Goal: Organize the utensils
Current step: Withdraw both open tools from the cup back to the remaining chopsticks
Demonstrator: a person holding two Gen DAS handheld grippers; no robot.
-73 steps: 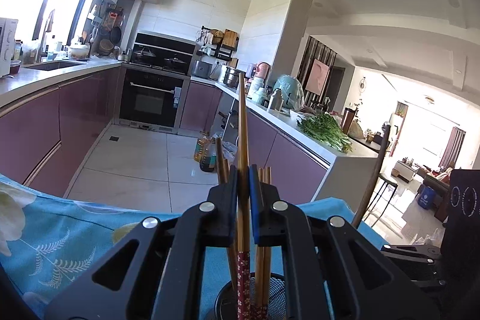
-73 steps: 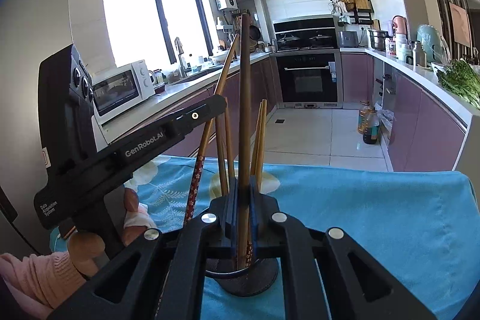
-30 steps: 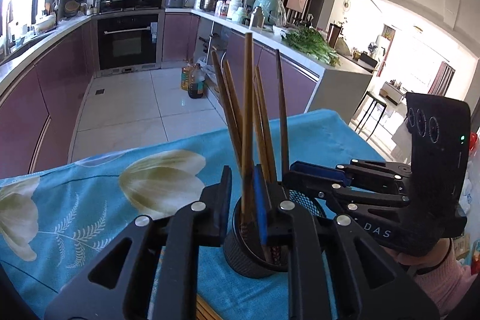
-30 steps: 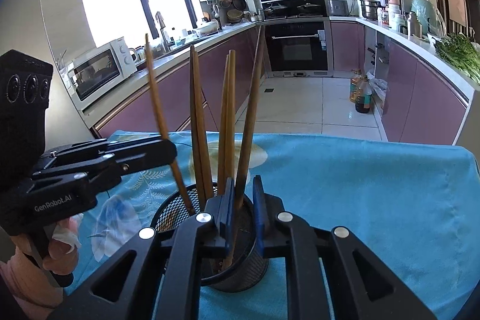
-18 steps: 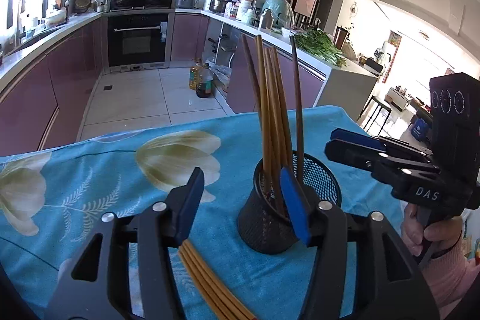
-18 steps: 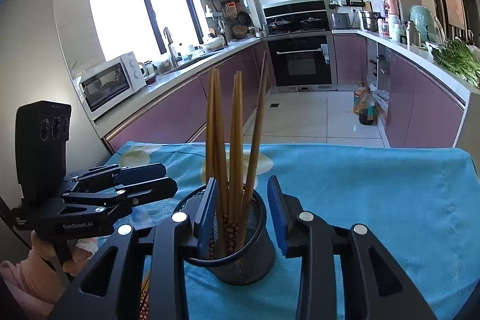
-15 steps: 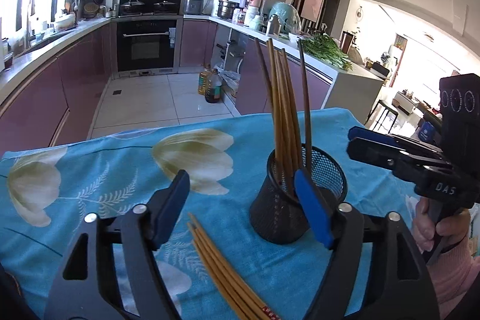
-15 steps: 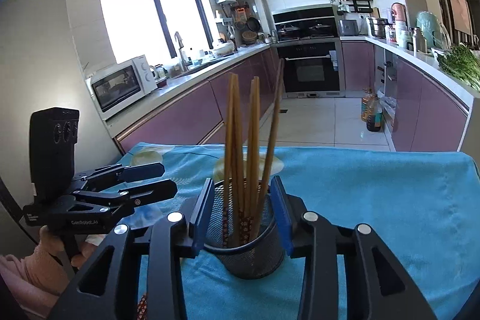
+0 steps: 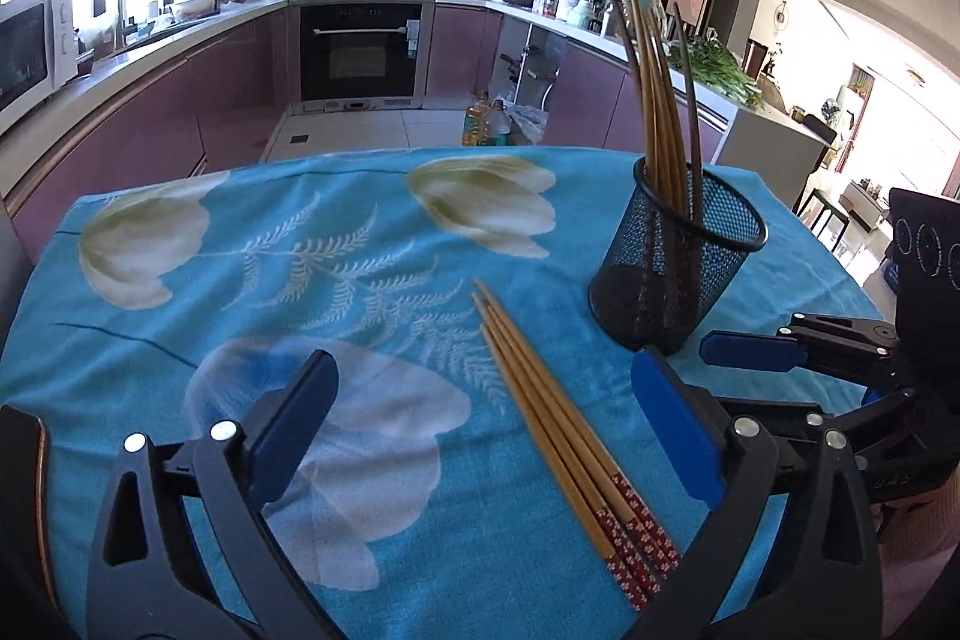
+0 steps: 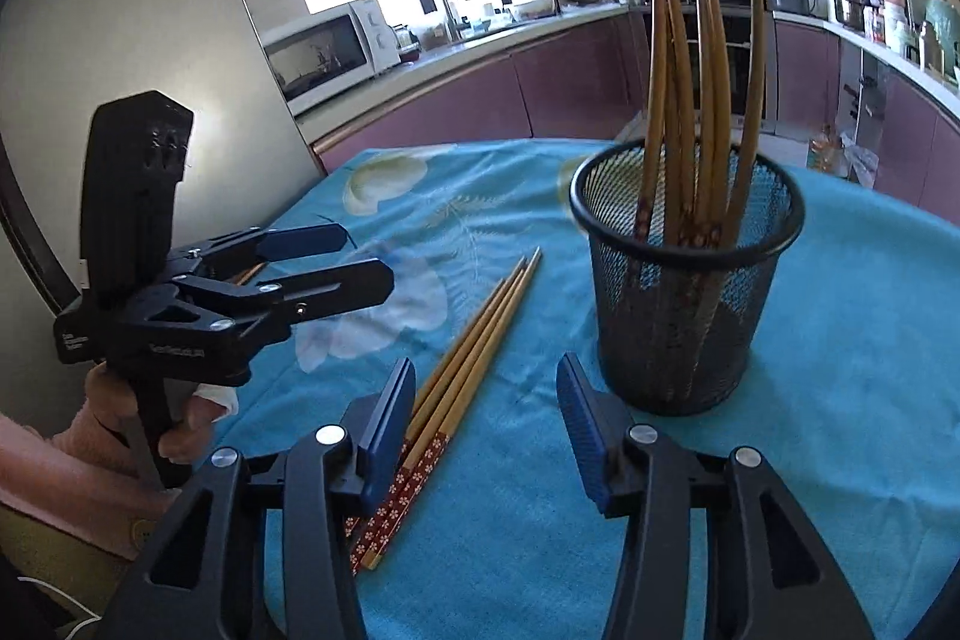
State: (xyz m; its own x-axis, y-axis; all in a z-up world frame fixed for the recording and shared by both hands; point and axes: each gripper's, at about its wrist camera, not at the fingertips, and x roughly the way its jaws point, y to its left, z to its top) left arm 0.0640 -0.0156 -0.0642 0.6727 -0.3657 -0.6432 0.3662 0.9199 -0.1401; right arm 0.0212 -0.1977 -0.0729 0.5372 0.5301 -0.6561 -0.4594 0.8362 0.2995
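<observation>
Left gripper (image 9: 480, 412): jaws spread wide, empty, hovering low over the blue floral tablecloth (image 9: 180, 292).
Loose chopsticks (image 9: 564, 436): bundle flat on the cloth, between both grippers, just left of the holder.
Right gripper (image 10: 486, 430): jaws spread, empty.
Mesh holder (image 10: 684, 304): upright, several chopsticks standing inside.

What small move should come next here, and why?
Probably lower the open left gripper onto the loose chopsticks lying flat on the tablecloth and close on one. Both grippers are empty, and the mesh holder beside them already holds the others upright.
</observation>
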